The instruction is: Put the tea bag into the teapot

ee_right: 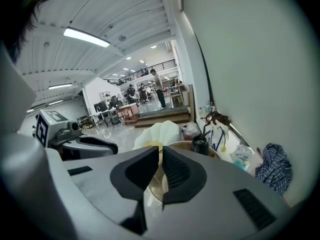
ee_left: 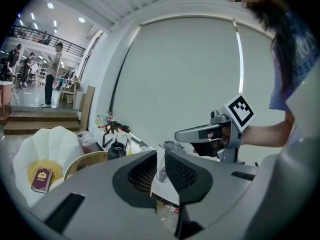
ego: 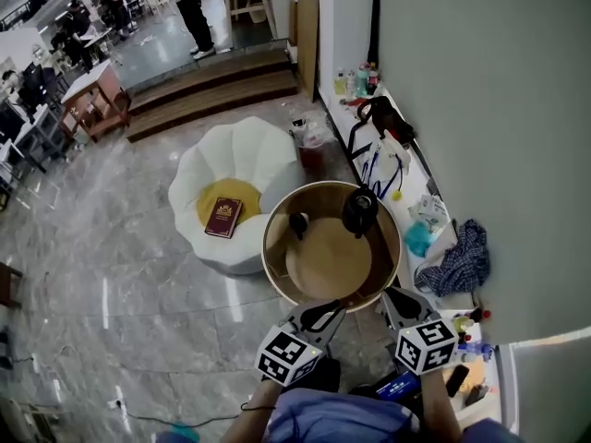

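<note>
A black teapot (ego: 360,212) stands at the far right of a round wooden table (ego: 274,247), with a small dark cup (ego: 298,221) to its left. I cannot make out a tea bag in any view. My left gripper (ego: 323,314) and right gripper (ego: 397,301) hover side by side at the table's near edge, short of the teapot. In the left gripper view the left gripper (ee_left: 161,156) has its jaws nearly together with nothing between them, and the teapot (ee_left: 116,150) lies ahead to the left. The right gripper (ee_right: 161,151) is likewise shut and empty, the teapot (ee_right: 200,145) just beyond it.
A white shell-shaped seat (ego: 231,169) with a yellow cushion and a red book (ego: 223,217) stands left of the table. A cluttered white ledge (ego: 420,201) with a checked cloth (ego: 459,261) runs along the wall at right. Steps (ego: 212,86) and people are far back.
</note>
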Motion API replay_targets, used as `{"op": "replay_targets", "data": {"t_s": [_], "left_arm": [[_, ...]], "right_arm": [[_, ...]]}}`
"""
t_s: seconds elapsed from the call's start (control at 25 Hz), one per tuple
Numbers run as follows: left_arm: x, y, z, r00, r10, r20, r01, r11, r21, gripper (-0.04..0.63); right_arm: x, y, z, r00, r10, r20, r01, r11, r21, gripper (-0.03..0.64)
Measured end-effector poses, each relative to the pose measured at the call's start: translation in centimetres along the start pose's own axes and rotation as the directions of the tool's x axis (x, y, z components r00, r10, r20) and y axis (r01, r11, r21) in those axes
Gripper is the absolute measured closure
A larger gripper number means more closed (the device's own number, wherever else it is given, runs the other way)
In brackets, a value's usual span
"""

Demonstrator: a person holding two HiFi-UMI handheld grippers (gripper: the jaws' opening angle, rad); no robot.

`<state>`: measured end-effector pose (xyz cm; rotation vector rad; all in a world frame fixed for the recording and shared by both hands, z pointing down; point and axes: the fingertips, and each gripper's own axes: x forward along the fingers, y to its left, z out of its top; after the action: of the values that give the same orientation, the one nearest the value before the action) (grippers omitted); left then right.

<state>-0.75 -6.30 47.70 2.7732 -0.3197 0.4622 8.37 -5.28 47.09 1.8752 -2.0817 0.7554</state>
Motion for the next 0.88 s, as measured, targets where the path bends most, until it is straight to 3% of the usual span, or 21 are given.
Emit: {"op": "replay_targets", "data": {"t_s": [0.32,0.88], "left_arm": [[0.4,-4.6,0.3,0.998,0.062,0.027,-0.062,0.998,0.0,0.552],[-2.8,-18.9,-3.0,0.987,0.147,0.063,-0.147,0.989,-0.005,0.551]], "right_arm": [[-5.0,0.9,-2.6,0.997,0.075,0.001,-0.075,0.997,-0.031,0.581],[-18.3,2.2,-8.3,0.987,0.159,0.03,-0.155,0.981,-0.115,0.581]]}}
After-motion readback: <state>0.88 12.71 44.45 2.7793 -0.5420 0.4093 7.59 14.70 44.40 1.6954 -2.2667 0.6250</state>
